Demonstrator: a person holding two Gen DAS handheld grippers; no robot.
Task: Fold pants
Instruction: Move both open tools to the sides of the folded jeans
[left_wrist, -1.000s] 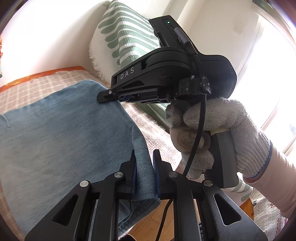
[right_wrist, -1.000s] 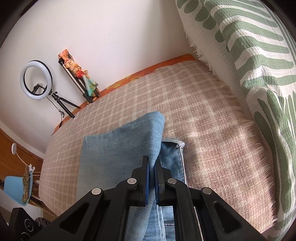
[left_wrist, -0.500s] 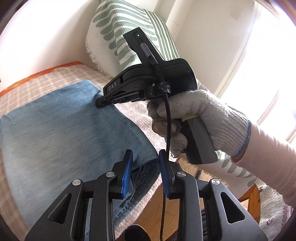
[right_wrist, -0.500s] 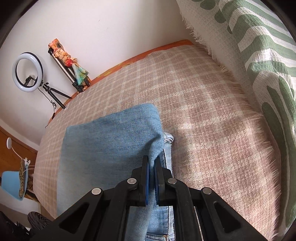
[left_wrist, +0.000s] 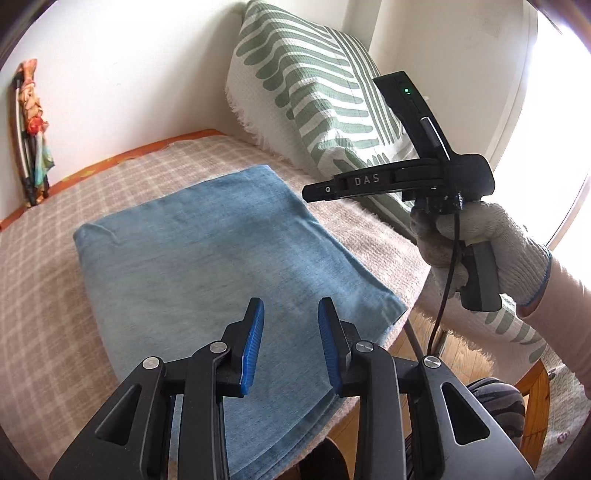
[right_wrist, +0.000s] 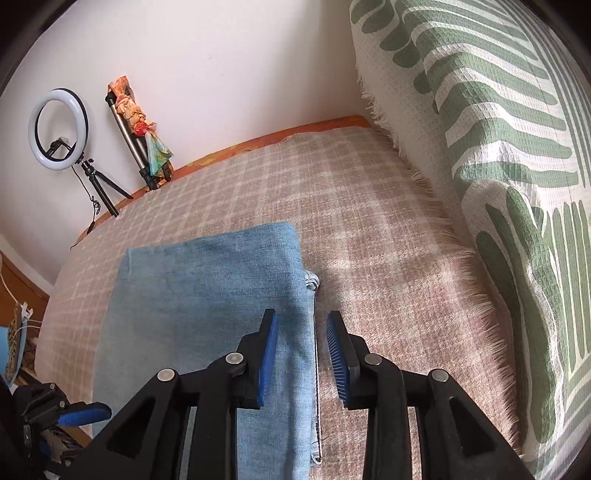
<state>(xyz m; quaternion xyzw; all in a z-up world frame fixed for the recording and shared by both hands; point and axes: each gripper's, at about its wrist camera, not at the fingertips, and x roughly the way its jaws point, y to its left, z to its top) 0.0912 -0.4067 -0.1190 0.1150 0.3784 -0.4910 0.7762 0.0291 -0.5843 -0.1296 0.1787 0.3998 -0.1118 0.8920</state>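
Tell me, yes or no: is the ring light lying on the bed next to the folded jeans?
No. The ring light stands on its tripod by the wall, beyond the bed, well apart from the jeans.

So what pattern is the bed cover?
Beige-and-white plaid bed cover, clearest in the right wrist view.

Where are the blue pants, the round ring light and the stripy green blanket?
blue pants (left_wrist: 207, 258): left wrist view, middle of the folded top layer.
ring light (right_wrist: 58, 129): right wrist view, on the white ring's left rim.
green striped blanket (right_wrist: 491, 122): right wrist view, on a green stripe.
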